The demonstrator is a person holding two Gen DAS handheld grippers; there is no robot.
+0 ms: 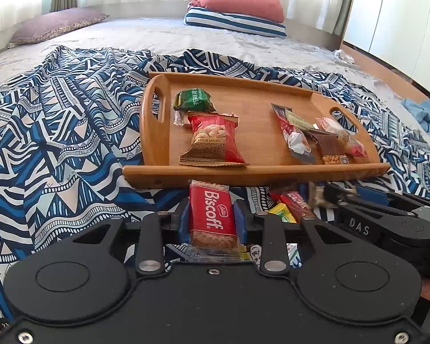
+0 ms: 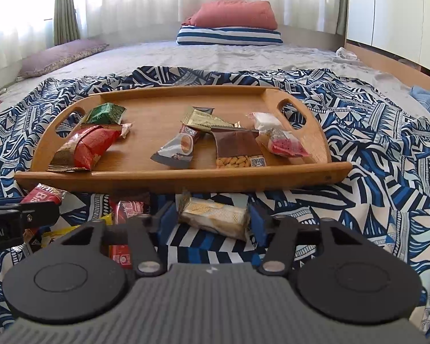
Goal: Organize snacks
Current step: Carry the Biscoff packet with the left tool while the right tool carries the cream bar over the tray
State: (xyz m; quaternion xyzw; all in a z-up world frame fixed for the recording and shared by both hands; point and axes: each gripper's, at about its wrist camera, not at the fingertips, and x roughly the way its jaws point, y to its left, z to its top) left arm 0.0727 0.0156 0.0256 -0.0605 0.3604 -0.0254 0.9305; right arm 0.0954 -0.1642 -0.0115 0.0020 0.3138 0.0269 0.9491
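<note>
Left gripper [image 1: 212, 219] pinches glossy rectangular Biscoff packet [image 1: 212, 215] before wooden tray [image 1: 255, 172].

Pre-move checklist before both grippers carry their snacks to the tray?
1. Left gripper shut on Biscoff pack: ok.
2. Right gripper around cracker pack: pads flank it, firm contact cannot tell.
3. Bare tray floor between the snack groups for a drop: ok.
4. Near tray rim lies ahead of both packs, lift needed: not ok yet.
5. Grippers apart from each other: ok, close though.
6. Loose snacks left on the blanket: not ok.
</note>
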